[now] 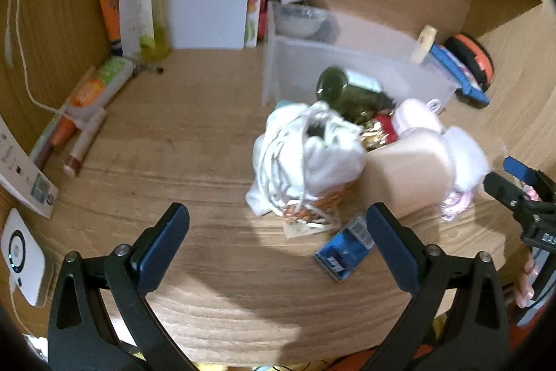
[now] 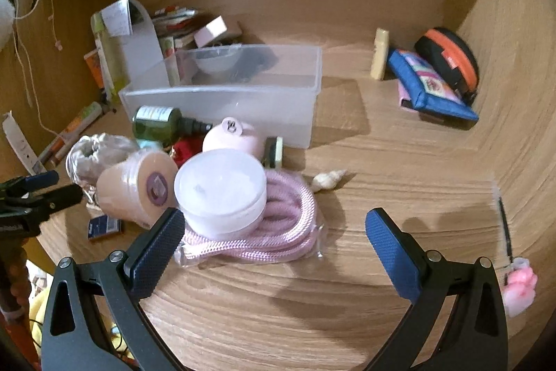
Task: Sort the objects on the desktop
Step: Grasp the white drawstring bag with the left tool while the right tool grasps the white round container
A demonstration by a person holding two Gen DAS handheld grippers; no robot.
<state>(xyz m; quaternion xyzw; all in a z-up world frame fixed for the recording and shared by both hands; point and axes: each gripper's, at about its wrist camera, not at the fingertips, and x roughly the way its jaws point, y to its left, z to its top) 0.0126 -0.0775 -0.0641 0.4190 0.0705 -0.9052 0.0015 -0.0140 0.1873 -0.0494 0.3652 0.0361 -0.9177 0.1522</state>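
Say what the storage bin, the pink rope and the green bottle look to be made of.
Storage bin: frosted translucent plastic, contents showing dimly through its walls. Pink rope: braided synthetic cord with a sheen, seemingly in a clear plastic bag. Green bottle: dark, glossy, see-through; glass or plastic, cannot tell.

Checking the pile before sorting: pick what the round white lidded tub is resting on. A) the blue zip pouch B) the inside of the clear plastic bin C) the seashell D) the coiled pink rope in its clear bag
D: in the right wrist view the white tub sits on the bagged pink rope, outside the clear bin.
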